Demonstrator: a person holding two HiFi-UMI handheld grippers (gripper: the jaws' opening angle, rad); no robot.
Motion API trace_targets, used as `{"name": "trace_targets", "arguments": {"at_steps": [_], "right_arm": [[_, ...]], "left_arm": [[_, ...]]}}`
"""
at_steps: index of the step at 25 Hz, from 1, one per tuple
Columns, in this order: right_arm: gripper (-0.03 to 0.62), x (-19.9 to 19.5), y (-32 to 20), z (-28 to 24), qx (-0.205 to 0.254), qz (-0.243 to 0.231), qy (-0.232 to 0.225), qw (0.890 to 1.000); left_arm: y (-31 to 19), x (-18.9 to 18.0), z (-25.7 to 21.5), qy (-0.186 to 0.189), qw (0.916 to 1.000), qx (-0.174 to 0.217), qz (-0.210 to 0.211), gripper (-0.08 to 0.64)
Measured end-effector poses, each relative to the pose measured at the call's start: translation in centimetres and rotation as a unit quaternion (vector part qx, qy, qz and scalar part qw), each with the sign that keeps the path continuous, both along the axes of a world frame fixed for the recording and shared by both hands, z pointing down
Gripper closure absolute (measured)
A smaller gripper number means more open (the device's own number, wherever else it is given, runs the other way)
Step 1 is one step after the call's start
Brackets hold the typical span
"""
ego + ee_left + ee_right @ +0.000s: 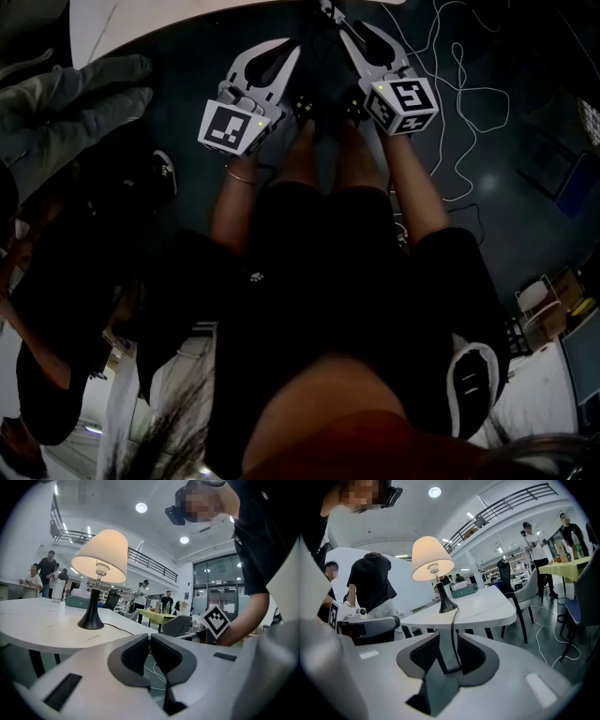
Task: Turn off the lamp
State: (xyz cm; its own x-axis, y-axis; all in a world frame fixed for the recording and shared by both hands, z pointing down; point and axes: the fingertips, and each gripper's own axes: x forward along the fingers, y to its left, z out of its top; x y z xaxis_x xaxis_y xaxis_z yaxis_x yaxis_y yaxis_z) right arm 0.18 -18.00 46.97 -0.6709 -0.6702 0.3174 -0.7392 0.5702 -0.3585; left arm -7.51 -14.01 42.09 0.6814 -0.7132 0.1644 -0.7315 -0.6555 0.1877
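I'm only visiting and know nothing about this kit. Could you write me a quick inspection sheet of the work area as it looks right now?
Surface: white table, mostly bare.
Job's things: lamp upright on the table, shade glowing, so it is on.
Clutter: green box and white container behind the lamp.
Grippers: left gripper shut, empty; right gripper open, lamp cable in the gap, not pinched.
Cables: lamp cable hangs off the table edge; white cables loose on the floor.
Surroundings: people, chairs, yellow-green table, balcony railing.
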Motion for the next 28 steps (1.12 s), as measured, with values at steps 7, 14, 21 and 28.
{"name": "trace_targets", "arguments": {"at_steps": [7, 14, 21, 28], "right_arm": [[0.497, -1.6, -2.6, 3.1, -0.005, -0.011, 0.013, 1.0], [0.507, -2.5, -3.0, 2.3, 0.005, -0.011, 0.0, 1.0], [0.58, -2.3, -2.6, 1.6, 0.009, -0.021, -0.026, 0.999], [0.58, -1.6, -2.5, -0.7, -0.006, -0.028, -0.088, 0.996]], "left_arm": [[-0.9, -1.0, 2.2, -0.007, 0.9997, -0.009, -0.021, 0.552], [-0.2, -2.2, 2.3, -0.015, 0.9994, -0.01, -0.028, 0.552], [-0.1, -2.1, 2.8, -0.017, 0.9994, -0.015, -0.025, 0.552], [-0.8, -1.4, 3.4, -0.019, 0.9995, -0.021, -0.013, 0.552]]}}
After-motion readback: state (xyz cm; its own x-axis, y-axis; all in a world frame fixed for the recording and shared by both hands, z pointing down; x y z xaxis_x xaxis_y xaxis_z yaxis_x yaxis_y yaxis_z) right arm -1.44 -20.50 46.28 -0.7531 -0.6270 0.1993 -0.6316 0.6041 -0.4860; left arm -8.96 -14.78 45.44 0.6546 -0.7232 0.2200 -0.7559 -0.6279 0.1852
